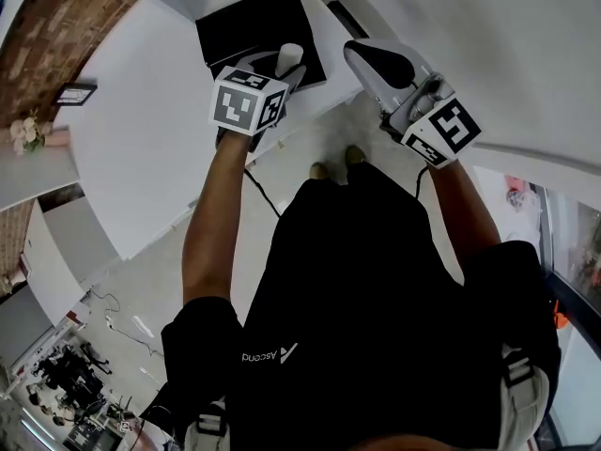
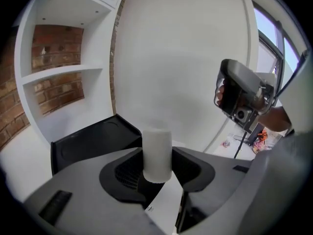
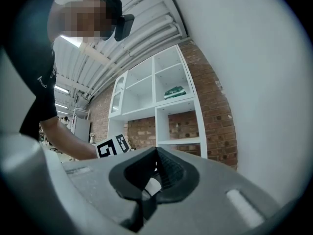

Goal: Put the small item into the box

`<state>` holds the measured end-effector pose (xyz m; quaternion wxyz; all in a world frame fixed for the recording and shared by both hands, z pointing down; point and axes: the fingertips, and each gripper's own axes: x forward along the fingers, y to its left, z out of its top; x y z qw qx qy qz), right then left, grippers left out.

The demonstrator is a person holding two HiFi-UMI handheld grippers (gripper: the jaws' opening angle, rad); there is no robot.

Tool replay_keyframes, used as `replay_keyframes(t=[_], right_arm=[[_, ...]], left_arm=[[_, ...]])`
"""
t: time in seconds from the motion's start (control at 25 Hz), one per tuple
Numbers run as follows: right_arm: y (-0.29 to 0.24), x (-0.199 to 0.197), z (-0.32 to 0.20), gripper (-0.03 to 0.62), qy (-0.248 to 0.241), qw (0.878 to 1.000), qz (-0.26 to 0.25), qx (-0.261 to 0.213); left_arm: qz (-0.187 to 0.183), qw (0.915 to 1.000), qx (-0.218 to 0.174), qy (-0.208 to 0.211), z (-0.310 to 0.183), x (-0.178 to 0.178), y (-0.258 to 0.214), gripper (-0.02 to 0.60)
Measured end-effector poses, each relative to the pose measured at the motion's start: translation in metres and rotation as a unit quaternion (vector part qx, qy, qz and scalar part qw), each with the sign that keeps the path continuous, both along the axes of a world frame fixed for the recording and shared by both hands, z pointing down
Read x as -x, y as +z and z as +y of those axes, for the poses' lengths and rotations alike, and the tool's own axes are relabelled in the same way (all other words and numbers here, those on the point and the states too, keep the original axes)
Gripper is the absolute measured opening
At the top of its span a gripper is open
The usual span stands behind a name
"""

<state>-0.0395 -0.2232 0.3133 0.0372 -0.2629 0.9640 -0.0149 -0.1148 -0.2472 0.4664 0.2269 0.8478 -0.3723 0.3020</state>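
Note:
A small white cylinder (image 1: 289, 58) (image 2: 156, 148) stands upright between the jaws of my left gripper (image 1: 287, 71) (image 2: 157, 156), which is shut on it. It hangs just in front of and above a black open box (image 1: 255, 28) (image 2: 87, 142) that sits on the white table (image 1: 141, 148). My right gripper (image 1: 364, 53) (image 3: 156, 151) is raised to the right of the box, beyond the table's edge. Its jaws meet at the tips with nothing held. From the left gripper view the right gripper (image 2: 240, 101) shows up high on the right.
White shelves with a brick back (image 2: 56, 80) (image 3: 171, 116) rise behind the table beside a plain white wall. A black cable (image 1: 263, 194) trails on the floor by the person's feet (image 1: 334, 163). The left gripper's marker cube (image 3: 112, 146) shows in the right gripper view.

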Motion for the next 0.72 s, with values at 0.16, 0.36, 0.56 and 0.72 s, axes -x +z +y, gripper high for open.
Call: replay_keyframes(t=[0.16,0.36,0.56,0.72], right_arm=[[0.007,-0.010,-0.011,0.002,-0.006,1.000,-0.002,0.006],[0.010,-0.018,-0.020,0.002,-0.010,1.000,-0.009,0.010],[0.014,-0.025,-0.026,0.002,-0.013,1.000,-0.014,0.015],[0.017,-0.028,-0.032,0.002,-0.013,1.000,-0.016,0.019]], left_arm=[[-0.032,0.9981,0.053,0.004,-0.012,-0.006,0.029,0.172],[-0.068,0.9912,0.112,0.016,-0.020,-0.009,0.062,0.172],[-0.093,0.9821,0.163,0.017,-0.026,-0.012,0.086,0.172],[-0.102,0.9764,0.190,0.015,-0.028,-0.013,0.100,0.172]])
